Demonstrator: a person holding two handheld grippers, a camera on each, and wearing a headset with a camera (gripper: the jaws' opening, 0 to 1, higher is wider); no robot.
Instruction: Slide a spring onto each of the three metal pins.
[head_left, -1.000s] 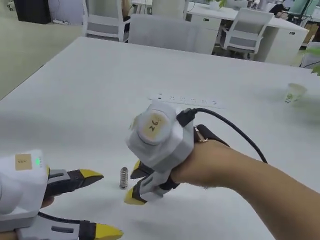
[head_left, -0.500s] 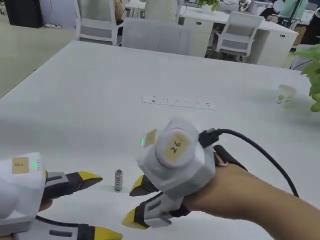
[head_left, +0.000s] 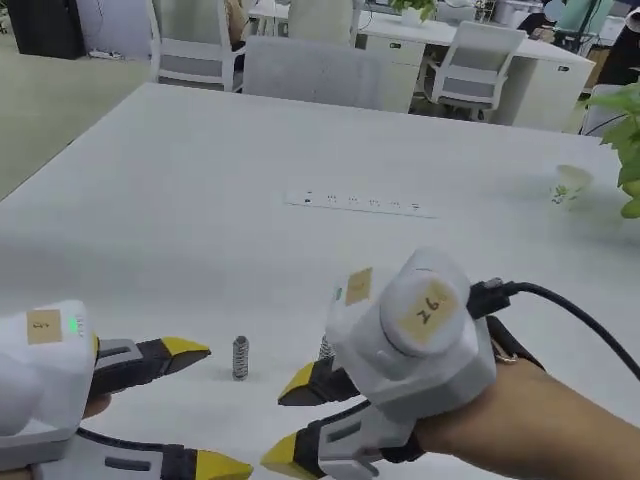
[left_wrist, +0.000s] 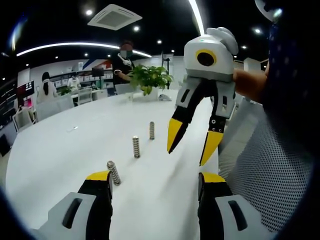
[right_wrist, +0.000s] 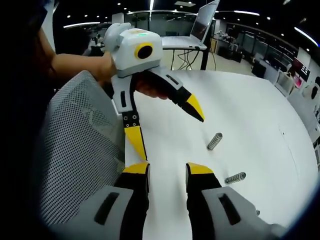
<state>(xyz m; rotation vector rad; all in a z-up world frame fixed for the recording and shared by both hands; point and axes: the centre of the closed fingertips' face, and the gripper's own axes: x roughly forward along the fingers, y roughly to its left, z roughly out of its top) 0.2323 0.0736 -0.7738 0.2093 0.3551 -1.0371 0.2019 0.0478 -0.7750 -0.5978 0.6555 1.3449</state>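
Three small coil springs stand upright in a row on the white table: the near spring (left_wrist: 114, 172), the middle spring (left_wrist: 135, 146) and the far spring (left_wrist: 151, 130). I cannot make out pins inside them. In the head view one spring (head_left: 240, 357) stands between the grippers, and another spring (head_left: 325, 348) peeks out behind the right gripper's body. My left gripper (head_left: 215, 408) (left_wrist: 156, 177) is open at the lower left, its upper jaw tip just left of that spring. My right gripper (head_left: 288, 422) (right_wrist: 167, 170) is open and holds nothing. Two springs (right_wrist: 215, 141) (right_wrist: 235, 177) lie off its right jaw.
A white power strip (head_left: 360, 203) lies flat at mid table. A paper cup (head_left: 567, 187) stands at the far right, beside plant leaves (head_left: 625, 110). Chairs (head_left: 480, 60) and desks line the far edge. A black cable (head_left: 570, 310) trails from the right gripper.
My right gripper has drawn back to the right and toward me, away from the spring, uncovering a second spring behind it. The left gripper has stayed put.
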